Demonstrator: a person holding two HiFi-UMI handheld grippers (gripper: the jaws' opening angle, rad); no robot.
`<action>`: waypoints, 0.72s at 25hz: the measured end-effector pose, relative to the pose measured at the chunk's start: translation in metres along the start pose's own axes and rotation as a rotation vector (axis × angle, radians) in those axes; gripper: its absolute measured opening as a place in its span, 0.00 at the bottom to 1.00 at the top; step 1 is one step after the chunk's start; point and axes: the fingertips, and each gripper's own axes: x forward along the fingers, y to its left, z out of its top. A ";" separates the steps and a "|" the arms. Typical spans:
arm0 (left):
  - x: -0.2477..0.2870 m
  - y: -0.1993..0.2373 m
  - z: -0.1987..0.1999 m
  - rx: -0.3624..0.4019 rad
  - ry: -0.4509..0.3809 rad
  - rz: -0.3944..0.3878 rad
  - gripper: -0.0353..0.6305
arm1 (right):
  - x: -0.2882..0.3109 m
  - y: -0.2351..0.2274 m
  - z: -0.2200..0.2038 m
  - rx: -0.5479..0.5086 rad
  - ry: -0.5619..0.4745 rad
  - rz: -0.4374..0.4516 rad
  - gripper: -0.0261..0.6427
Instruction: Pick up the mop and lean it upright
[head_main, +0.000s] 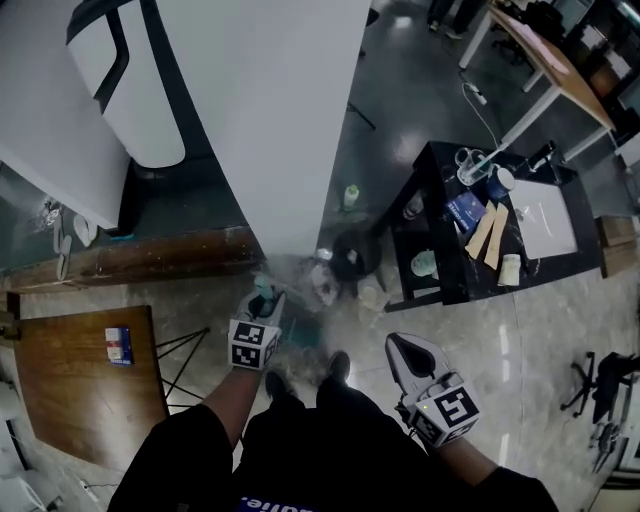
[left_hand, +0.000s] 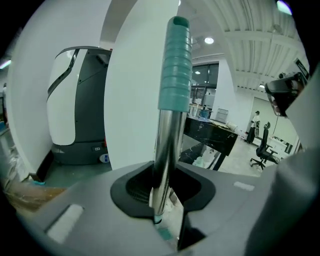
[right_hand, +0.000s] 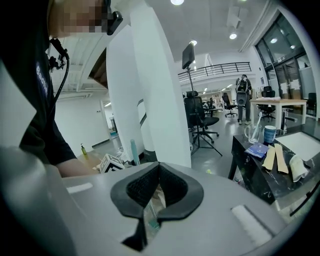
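Observation:
The mop has a shiny metal pole (left_hand: 165, 150) with a teal ribbed grip (left_hand: 175, 65) at its top. My left gripper (left_hand: 162, 192) is shut on the pole just below that grip, and the pole stands nearly upright between the jaws. In the head view the teal grip (head_main: 265, 290) pokes up from the left gripper (head_main: 264, 303), close to the foot of a white pillar (head_main: 270, 120). A teal mop head (head_main: 303, 336) shows on the floor beneath. My right gripper (head_main: 398, 348) hangs to the right, apart from the mop, its jaws (right_hand: 157, 172) shut on nothing.
A black table (head_main: 440, 285) with cups, a book and wooden pieces stands at the right. A dark bucket (head_main: 352, 255) and bags sit by the pillar's foot. At the left are a white and black cleaning machine (head_main: 140, 110) and a wooden table (head_main: 70, 380).

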 end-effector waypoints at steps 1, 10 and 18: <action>0.009 0.004 0.005 -0.005 -0.003 0.009 0.21 | 0.000 -0.005 -0.001 -0.002 0.006 -0.005 0.05; 0.067 0.034 0.032 -0.009 0.012 0.043 0.22 | -0.004 -0.035 0.001 0.059 -0.017 -0.036 0.05; 0.107 0.053 0.045 0.023 0.051 0.054 0.22 | -0.008 -0.051 -0.004 0.039 0.019 -0.091 0.05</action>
